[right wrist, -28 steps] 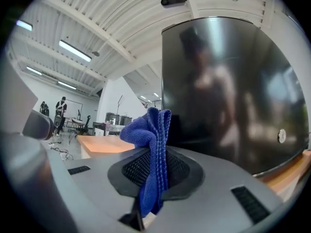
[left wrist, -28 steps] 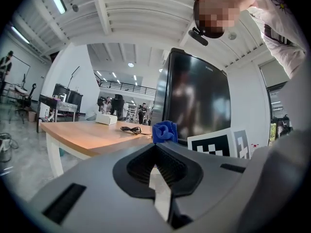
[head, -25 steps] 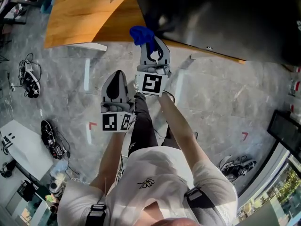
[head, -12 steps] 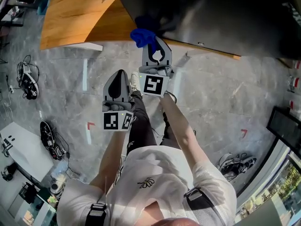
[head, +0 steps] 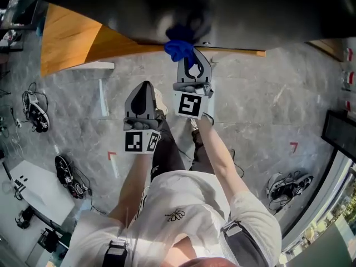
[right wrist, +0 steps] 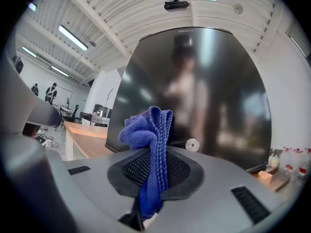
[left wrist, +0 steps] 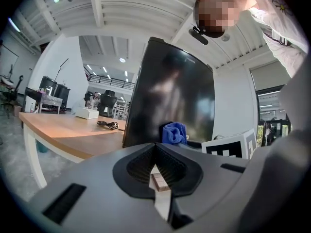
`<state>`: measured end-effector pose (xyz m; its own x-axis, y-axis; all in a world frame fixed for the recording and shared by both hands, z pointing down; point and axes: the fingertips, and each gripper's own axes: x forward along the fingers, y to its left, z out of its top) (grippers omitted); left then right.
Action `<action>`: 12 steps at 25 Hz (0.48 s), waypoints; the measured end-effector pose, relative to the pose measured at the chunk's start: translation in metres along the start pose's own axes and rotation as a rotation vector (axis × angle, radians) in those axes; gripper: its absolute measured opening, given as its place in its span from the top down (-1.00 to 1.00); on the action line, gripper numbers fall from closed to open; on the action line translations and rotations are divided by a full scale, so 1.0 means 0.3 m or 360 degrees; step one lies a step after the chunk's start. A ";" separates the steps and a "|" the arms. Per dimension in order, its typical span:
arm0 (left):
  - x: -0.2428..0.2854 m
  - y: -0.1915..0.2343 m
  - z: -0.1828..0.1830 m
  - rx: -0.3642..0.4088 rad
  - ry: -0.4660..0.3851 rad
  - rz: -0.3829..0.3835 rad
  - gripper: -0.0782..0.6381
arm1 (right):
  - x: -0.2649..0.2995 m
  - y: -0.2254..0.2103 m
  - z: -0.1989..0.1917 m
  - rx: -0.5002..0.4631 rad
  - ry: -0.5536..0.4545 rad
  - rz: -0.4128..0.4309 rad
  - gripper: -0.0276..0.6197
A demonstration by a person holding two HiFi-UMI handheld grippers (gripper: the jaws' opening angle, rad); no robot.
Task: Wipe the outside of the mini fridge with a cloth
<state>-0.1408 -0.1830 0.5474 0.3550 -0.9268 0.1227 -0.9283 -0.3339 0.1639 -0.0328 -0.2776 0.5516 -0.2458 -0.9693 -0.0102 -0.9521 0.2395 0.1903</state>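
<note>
The black glossy mini fridge (head: pixel 233 10) (right wrist: pixel 204 96) (left wrist: pixel 170 96) stands on a wooden table (head: pixel 72 38). My right gripper (head: pixel 192 60) (right wrist: pixel 153 174) is shut on a blue cloth (head: pixel 179 46) (right wrist: pixel 150 135), which bunches above the jaws right at the fridge's front face. The cloth (left wrist: pixel 174 132) also shows in the left gripper view, against the fridge. My left gripper (head: pixel 143 93) (left wrist: pixel 156 166) is shut with nothing in it, held lower and to the left, short of the table edge.
The table (left wrist: pixel 73 130) carries a cable (left wrist: pixel 108 125) and a white box (left wrist: pixel 87 113) further along. The grey floor (head: pixel 261 110) has red tape marks (head: pixel 292 147), shoes (head: pixel 67 174) and cables. White table legs (head: pixel 103 90) stand below the tabletop.
The right gripper with the cloth has moved up to the fridge's front. The head view has shifted, so the fridge now spans the top. The left gripper stays shut and low.
</note>
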 end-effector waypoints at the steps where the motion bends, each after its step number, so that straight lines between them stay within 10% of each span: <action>1: 0.010 -0.023 0.000 0.0003 -0.0001 -0.0014 0.77 | -0.012 -0.035 -0.008 0.0010 0.0002 -0.0026 0.73; 12: 0.056 -0.229 -0.035 0.0033 0.0034 -0.0110 0.77 | -0.112 -0.312 -0.091 0.0102 0.0116 -0.0154 0.73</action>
<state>-0.0699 -0.1739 0.5485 0.4206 -0.8975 0.1324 -0.9034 -0.4008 0.1528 0.0696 -0.2690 0.5609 -0.1404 -0.9890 0.0465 -0.9810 0.1453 0.1288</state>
